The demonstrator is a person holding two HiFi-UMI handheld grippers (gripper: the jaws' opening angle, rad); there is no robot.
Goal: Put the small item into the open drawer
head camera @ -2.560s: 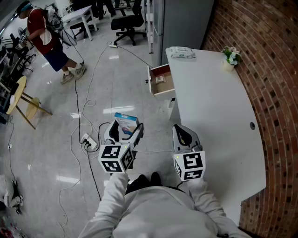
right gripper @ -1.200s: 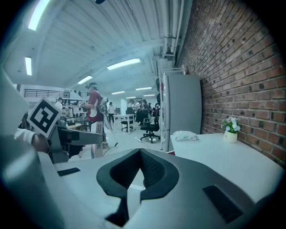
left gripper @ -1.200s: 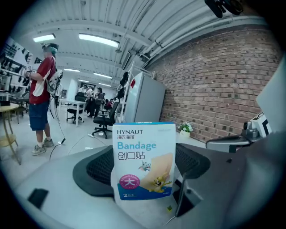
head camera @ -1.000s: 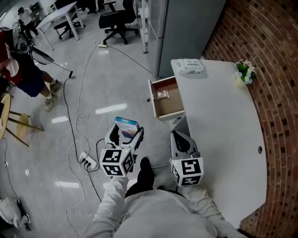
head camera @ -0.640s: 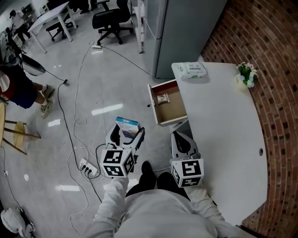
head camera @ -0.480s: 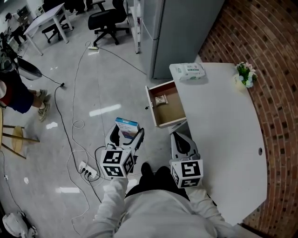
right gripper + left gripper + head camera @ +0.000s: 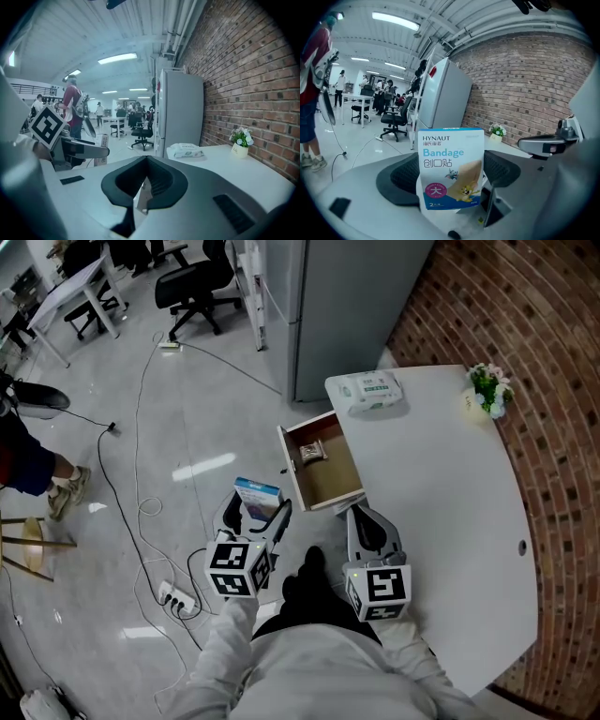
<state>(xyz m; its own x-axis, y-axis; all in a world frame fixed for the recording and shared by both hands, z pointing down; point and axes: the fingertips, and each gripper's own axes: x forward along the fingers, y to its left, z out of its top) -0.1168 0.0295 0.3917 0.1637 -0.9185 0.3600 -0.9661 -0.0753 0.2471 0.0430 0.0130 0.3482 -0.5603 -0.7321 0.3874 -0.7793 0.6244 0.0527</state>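
Observation:
A blue-and-white bandage box (image 7: 257,494) stands upright between the jaws of my left gripper (image 7: 255,509), which is shut on it, out over the floor to the left of the desk. In the left gripper view the box (image 7: 451,154) fills the middle, held by both pads of the left gripper (image 7: 452,177). The open wooden drawer (image 7: 330,486) sticks out of the white desk's (image 7: 441,521) left side, just ahead and right of the box; a small packet (image 7: 312,452) lies in it. My right gripper (image 7: 367,518) is shut and empty, just behind the drawer's near corner. Its jaws meet in the right gripper (image 7: 146,180) view.
A tissue pack (image 7: 365,390) and a small flower pot (image 7: 487,390) sit at the desk's far end, beside a tall grey cabinet (image 7: 328,306). Cables and a power strip (image 7: 173,597) lie on the floor at the left. A brick wall (image 7: 553,381) runs behind the desk.
The drawer and desk have come closer, the drawer now lying just ahead of both grippers. The left gripper still holds the box; the right stays shut.

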